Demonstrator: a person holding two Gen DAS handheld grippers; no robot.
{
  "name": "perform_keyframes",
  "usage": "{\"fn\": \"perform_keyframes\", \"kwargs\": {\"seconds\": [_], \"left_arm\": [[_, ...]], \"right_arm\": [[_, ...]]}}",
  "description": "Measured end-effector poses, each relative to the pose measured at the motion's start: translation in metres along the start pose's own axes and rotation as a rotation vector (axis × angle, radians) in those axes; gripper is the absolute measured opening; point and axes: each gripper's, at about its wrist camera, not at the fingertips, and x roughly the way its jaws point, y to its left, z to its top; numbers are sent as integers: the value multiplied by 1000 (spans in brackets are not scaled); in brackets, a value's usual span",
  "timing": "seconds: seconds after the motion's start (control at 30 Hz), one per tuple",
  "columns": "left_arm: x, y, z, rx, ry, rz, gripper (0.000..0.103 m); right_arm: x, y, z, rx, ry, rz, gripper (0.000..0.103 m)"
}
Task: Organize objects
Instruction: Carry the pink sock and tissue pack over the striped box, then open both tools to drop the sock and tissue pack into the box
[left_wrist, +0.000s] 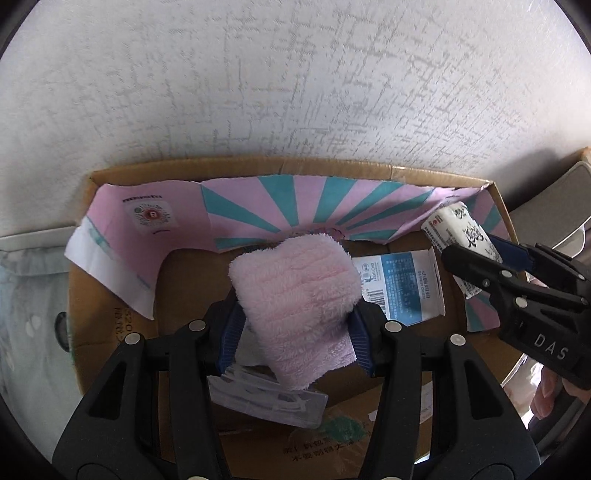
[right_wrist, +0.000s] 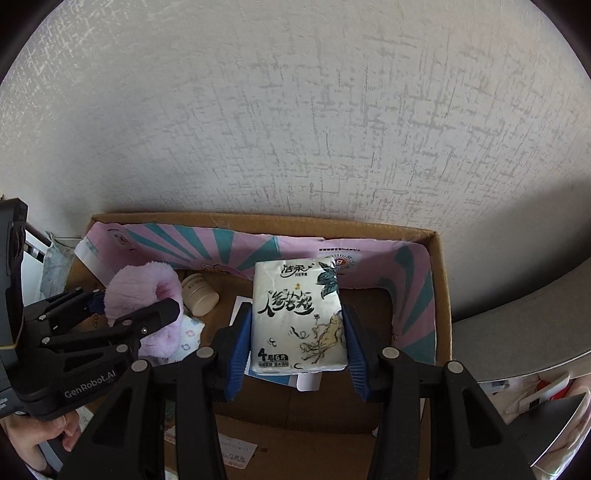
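Note:
My left gripper (left_wrist: 295, 317) is shut on a folded fluffy pink towel (left_wrist: 299, 299) and holds it over the open cardboard box (left_wrist: 280, 166). My right gripper (right_wrist: 295, 332) is shut on a white tissue pack (right_wrist: 299, 317) with black calligraphy, also over the box. The tissue pack shows in the left wrist view (left_wrist: 461, 240) at the box's right side, and the pink towel shows in the right wrist view (right_wrist: 147, 295) at the left.
The box (right_wrist: 439, 295) stands against a textured white wall, lined with pink and teal striped paper (left_wrist: 332, 206). Inside lie a blue-white carton (left_wrist: 402, 288), a clear plastic packet (left_wrist: 266, 395) and a small beige jar (right_wrist: 199, 295). A grey surface (right_wrist: 517, 332) lies to the right.

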Motion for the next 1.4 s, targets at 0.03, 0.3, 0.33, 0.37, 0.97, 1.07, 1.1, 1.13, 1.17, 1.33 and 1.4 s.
{"fn": "perform_keyframes", "kwargs": {"seconds": [0.03,0.3,0.33,0.37,0.97,1.07,1.1,1.13,1.17,1.33,1.4], "left_arm": [[1,-1,0,1,9,-5,47],[-6,-20,-2,76,2,41,101],[-10,-23,-3,84,-10,34,103],[-13,-25,-4,88,-19,25,103],[-36,-44,3,117,-7,10,103],[-42,-45,6,111,-16,6,103],[-44,-45,7,108,-19,2,103],[-48,-46,9,106,-26,-1,103],[-52,-47,10,105,-34,-2,103],[-80,-43,3,122,-77,9,103],[-117,-2,-29,129,-99,13,103]], "right_arm": [[0,-3,1,15,7,11,43],[4,-13,7,83,59,66,80],[2,-14,7,75,49,59,90],[2,-12,8,69,49,54,103],[-5,-3,8,55,38,30,103],[-8,0,6,44,45,21,102],[-10,1,6,40,44,15,102],[-10,5,5,36,40,8,102],[-14,7,4,34,37,6,102],[-35,15,4,32,-12,2,102],[-43,16,4,28,-23,-1,102]]}}
